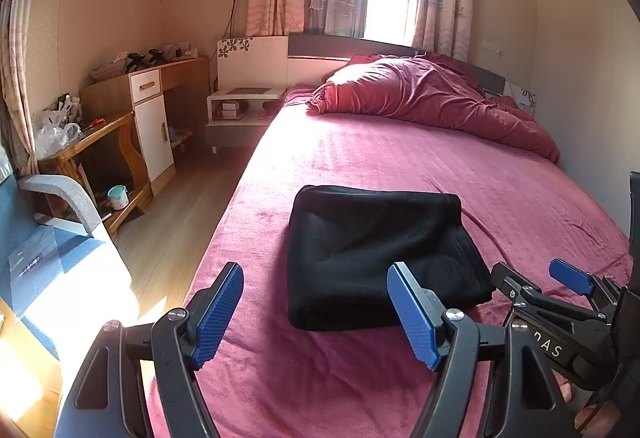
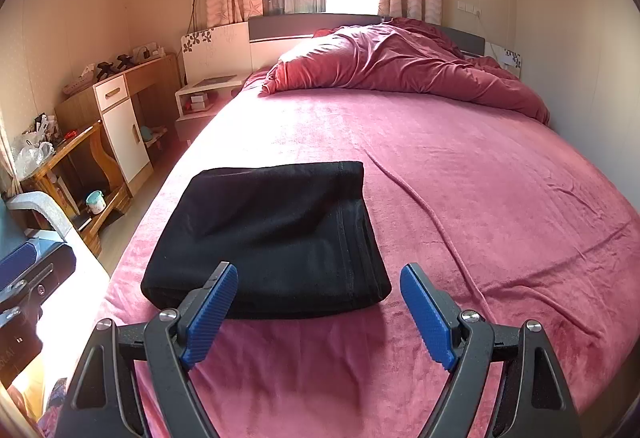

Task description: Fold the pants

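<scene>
My left gripper [image 1: 316, 314] and right gripper [image 2: 318, 314] hang over the near edge of the bed [image 2: 480, 166], jaws wide and empty. Just beyond them the black pants [image 2: 268, 234] lie folded flat. A crumpled red quilt [image 2: 400, 66] sits far off.

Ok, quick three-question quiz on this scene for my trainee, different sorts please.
1. True or false: the left gripper is shut on the black pants.
2. Multiple choice: the pants lie A) spread flat, B) folded into a compact bundle, C) hanging off the bed.
3. Fill in: the crumpled red duvet lies at the ___ end of the bed.

Key:
1. False; its jaws stand open, nothing between them. The right gripper is open too.
2. B.
3. Headboard, by the window.
</scene>
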`<state>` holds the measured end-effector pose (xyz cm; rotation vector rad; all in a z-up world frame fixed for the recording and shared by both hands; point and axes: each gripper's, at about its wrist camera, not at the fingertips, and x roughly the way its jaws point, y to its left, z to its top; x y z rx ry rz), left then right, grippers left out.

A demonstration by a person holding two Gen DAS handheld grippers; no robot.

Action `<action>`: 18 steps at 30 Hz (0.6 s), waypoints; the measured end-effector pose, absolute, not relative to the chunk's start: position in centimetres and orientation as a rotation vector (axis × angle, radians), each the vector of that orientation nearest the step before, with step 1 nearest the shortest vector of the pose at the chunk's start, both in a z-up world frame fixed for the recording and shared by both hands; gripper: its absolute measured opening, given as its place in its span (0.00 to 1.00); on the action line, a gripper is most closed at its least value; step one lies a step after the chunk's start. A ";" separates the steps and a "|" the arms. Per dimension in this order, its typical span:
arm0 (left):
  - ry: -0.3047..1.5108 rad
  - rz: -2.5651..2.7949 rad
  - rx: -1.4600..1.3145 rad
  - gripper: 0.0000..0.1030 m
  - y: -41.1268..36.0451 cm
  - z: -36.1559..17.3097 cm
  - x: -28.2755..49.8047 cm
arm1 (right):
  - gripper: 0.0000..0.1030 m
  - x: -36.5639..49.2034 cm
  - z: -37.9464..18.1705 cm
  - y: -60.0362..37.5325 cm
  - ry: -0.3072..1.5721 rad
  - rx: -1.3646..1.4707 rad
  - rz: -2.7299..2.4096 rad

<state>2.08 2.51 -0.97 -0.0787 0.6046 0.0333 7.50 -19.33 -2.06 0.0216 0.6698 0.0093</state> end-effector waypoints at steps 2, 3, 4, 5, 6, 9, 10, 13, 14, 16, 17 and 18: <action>0.602 0.034 -0.076 0.74 2.5 -1.0 2.1 | 0.81 7.4 -2.2 -19.4 0.671 0.024 0.009; 0.601 0.036 -0.076 0.74 2.5 -1.0 2.1 | 0.81 7.4 -2.2 -19.5 0.671 0.025 0.010; 0.599 0.039 -0.076 0.74 2.5 -1.0 2.0 | 0.81 7.4 -2.3 -19.5 0.672 0.025 0.009; 0.598 0.038 -0.076 0.74 2.5 -1.0 2.1 | 0.81 7.4 -2.3 -19.6 0.672 0.025 0.008; 0.600 0.037 -0.077 0.74 2.6 -1.0 2.1 | 0.81 7.4 -2.4 -19.7 0.671 0.026 0.008; 0.601 0.037 -0.077 0.74 2.5 -1.0 2.0 | 0.81 7.4 -2.5 -19.8 0.673 0.027 0.009; 0.603 0.039 -0.077 0.74 2.5 -1.0 2.0 | 0.81 7.3 -2.6 -19.8 0.675 0.026 0.009; 0.606 0.033 -0.075 0.74 2.5 -1.0 2.0 | 0.82 7.3 -2.6 -19.8 0.675 0.025 0.009; 0.607 0.031 -0.075 0.74 2.5 -1.0 2.0 | 0.82 7.3 -2.6 -19.8 0.676 0.024 0.008; 0.609 0.033 -0.073 0.74 2.5 -1.0 2.0 | 0.82 7.3 -2.6 -19.8 0.676 0.025 0.007; 0.612 0.033 -0.073 0.74 2.5 -1.0 2.0 | 0.82 7.3 -2.6 -19.8 0.676 0.025 0.007; 0.613 0.032 -0.074 0.74 2.5 -1.0 2.0 | 0.82 7.3 -2.7 -19.9 0.677 0.025 0.006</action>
